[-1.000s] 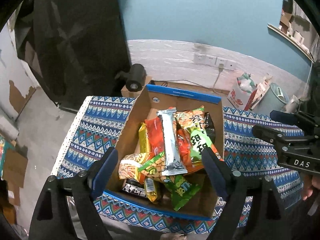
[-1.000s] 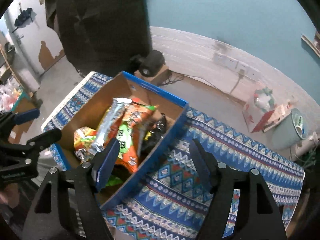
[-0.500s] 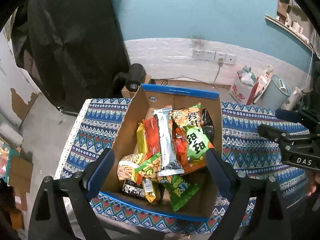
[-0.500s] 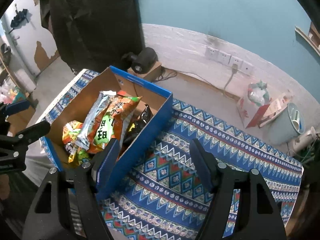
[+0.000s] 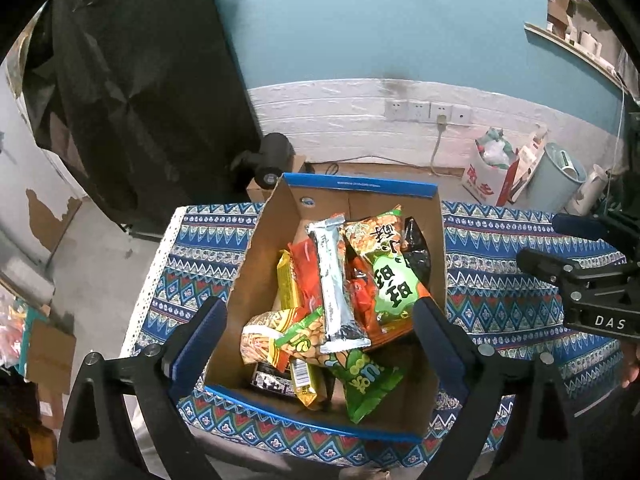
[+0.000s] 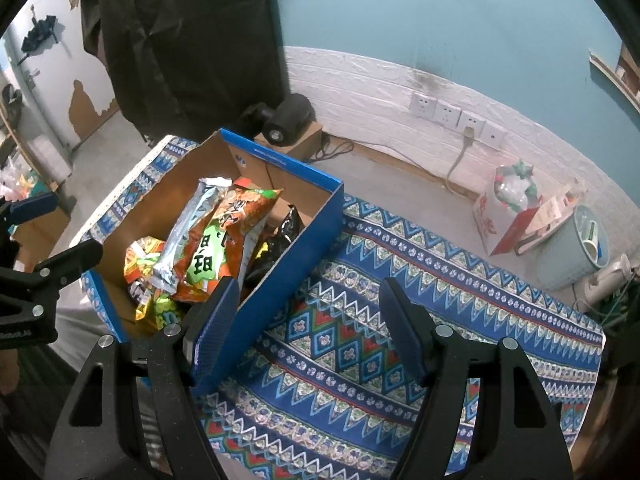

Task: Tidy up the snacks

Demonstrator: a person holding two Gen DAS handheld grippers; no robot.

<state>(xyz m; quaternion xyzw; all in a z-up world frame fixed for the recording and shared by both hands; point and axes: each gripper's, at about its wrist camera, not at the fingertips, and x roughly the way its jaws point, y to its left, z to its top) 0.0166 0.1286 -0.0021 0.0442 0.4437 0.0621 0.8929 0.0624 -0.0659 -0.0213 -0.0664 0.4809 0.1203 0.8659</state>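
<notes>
A blue-edged cardboard box [image 5: 360, 186] stands on the patterned tablecloth [image 5: 500, 280] and holds several snack packs: a silver bar [image 5: 334, 284], an orange-green bag [image 5: 392, 272], a peanut bag [image 5: 300, 338] and a green bag [image 5: 364, 376]. My left gripper [image 5: 320, 330] is open and empty, above the box's near end. My right gripper [image 6: 308, 320] is open and empty, above the cloth beside the box's [image 6: 280, 158] right wall. The snacks [image 6: 212, 236] also show in the right wrist view.
Beyond the table is bare floor, a black roll [image 5: 274, 156] on a small carton, a white bag [image 5: 490, 164] and a pale blue bin [image 5: 558, 176] by the white wall. A black sheet [image 5: 132, 80] hangs at the left. The cloth stretches right of the box [image 6: 440, 300].
Both grippers have drawn back and risen a little, so the box looks smaller and farther. The right gripper has shifted right, over the cloth. Both stay open.
</notes>
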